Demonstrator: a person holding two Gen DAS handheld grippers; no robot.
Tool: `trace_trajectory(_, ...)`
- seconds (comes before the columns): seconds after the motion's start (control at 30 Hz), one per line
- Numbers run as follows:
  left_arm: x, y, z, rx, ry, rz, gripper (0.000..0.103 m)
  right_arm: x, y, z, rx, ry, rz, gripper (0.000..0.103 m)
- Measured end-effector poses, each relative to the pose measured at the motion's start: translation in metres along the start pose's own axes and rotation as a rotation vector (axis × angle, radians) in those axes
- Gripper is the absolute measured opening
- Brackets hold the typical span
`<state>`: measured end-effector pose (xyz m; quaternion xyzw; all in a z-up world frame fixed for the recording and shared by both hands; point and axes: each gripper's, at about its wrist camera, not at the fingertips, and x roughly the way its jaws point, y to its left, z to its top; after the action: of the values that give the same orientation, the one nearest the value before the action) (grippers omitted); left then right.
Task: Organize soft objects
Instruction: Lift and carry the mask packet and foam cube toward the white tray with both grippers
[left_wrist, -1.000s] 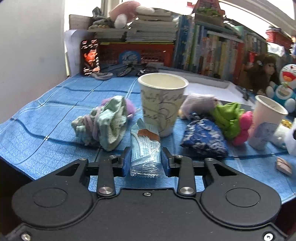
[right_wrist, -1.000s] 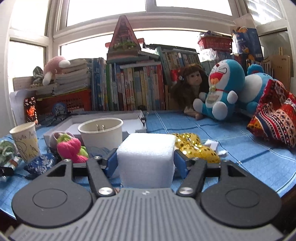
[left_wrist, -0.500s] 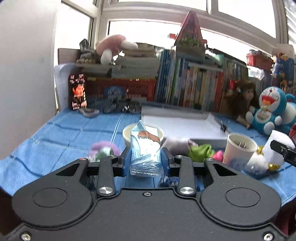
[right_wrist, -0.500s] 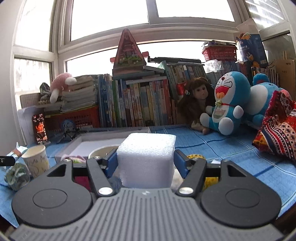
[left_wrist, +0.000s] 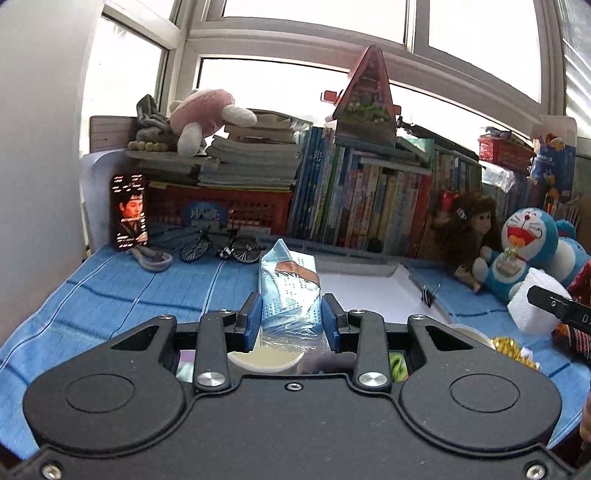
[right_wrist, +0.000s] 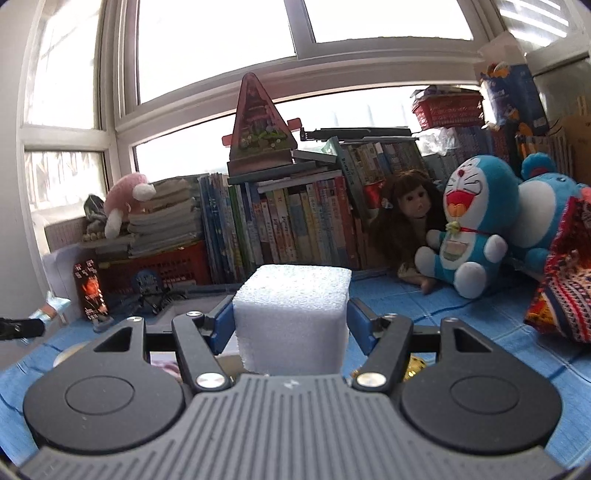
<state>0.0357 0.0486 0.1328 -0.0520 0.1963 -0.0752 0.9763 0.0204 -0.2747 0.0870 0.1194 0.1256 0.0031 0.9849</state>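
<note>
Both tongs risen since before, left tongs (left_wrist: 290, 317) clamping tissue pack (left_wrist: 288, 295), right tongs (right_wrist: 291, 321) gripping foam block (right_wrist: 291, 314).

Right gripper (left_wrist: 557, 308) side: you can read only "D", cut off by the frame edge.
Book spines (right_wrist: 295, 221): too small to read.

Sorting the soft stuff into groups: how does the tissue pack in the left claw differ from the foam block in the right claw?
The tissue pack is a slim, blue printed packet in crinkly clear wrap; the foam block is a plain white, matte cube. The pack is narrow, so the left claw sits nearly closed; the block is broad, so the right claw stands wider. Both are gripped between blue pads, above the blue cloth.
</note>
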Motion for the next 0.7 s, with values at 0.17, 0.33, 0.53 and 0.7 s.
trace_trajectory(0.17, 0.026, -0.005, 0.02, -0.004, 0.006, -0.023, 0.033, 0.02, 0.002, 0.016, 0.014, 0.017, 0.032, 0.067)
trace_trajectory(0.33, 0.059, -0.008, 0.038, -0.028, 0.031, -0.063, 0.033, 0.043, 0.01, 0.028, -0.03, 0.038, 0.045, 0.067)
trace_trajectory(0.53, 0.099, -0.012, 0.063, -0.032, 0.065, -0.062, 0.033, 0.077, 0.008, 0.043, -0.012, 0.108, 0.087, 0.067)
trace_trajectory(0.7, 0.132, -0.026, 0.078, 0.006, 0.098, -0.039, 0.033, 0.109, 0.014, 0.052, -0.045, 0.174, 0.102, 0.067)
